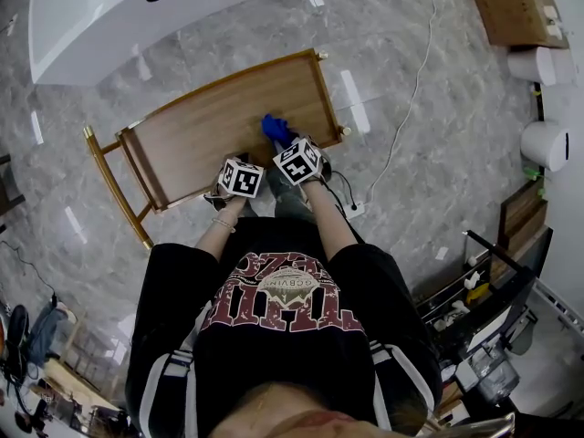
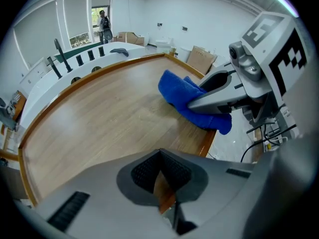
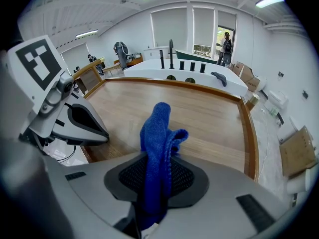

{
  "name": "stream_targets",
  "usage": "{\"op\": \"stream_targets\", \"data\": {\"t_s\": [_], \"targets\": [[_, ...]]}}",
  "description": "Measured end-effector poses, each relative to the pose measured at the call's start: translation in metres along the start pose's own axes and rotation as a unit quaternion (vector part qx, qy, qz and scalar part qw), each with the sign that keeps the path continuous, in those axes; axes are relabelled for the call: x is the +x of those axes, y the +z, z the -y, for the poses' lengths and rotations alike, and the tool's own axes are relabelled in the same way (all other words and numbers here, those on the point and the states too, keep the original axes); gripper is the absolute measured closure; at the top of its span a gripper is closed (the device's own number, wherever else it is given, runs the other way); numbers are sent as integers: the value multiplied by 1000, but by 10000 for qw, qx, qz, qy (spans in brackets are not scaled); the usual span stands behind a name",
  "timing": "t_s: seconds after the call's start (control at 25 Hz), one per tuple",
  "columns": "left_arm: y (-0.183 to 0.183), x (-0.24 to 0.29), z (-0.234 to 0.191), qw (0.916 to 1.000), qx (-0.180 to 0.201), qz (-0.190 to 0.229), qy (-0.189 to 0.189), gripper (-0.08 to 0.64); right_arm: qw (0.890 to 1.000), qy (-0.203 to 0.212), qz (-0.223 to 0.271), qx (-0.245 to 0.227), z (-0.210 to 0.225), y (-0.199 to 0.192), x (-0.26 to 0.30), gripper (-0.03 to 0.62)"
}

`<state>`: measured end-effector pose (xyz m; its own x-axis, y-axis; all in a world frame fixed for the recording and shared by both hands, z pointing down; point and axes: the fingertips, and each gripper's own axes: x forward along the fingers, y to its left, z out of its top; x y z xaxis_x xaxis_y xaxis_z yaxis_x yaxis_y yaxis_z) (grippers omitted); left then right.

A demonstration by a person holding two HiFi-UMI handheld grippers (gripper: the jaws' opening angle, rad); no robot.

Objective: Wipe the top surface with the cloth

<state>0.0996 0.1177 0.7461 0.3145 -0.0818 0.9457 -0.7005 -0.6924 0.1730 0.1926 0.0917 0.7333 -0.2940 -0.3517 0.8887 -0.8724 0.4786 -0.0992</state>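
A grey marbled floor (image 1: 411,135) fills most of the head view. At the upper left stands a long white counter (image 1: 137,16) with dark round holes in it. Below it, in the middle of the floor, is a wooden top (image 1: 210,126), a rectangular tray-like surface with a raised rim on a brass-coloured frame. A person in a black T-shirt (image 1: 283,327) with red print stands at its near edge, both forearms reaching forward. A cardboard box (image 1: 516,9) lies at the upper right, and a thin white cable (image 1: 406,117) runs across the floor to a power strip (image 1: 354,210) near the person.

The 2 grippers hang side by side over the near edge of the wood, each carrying a cube with black and white square markers. The left gripper (image 2: 160,156) is over the bare wood; its dark ribbed pads meet at the tips with nothing between them. The right gripper (image 3: 158,158) is clenched on the blue cloth (image 3: 155,133), which stands up in folds from between its pads.

The cloth rests on the wooden top at the near edge, toward the right-hand rim. In the left gripper view 1 end of it hangs just past that rim.
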Motion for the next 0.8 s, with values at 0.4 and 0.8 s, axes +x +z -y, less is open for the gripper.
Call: {"op": "stream_targets", "data": {"t_s": [0.4, 0.8], "targets": [[-3, 2, -2, 9999, -88, 61, -39, 511, 9998, -184, -60, 41, 19, -12, -5, 491], [-1, -3, -2, 9996, -273, 113, -50, 511, 9984, -436, -54, 365, 41, -21, -18, 490]]}}
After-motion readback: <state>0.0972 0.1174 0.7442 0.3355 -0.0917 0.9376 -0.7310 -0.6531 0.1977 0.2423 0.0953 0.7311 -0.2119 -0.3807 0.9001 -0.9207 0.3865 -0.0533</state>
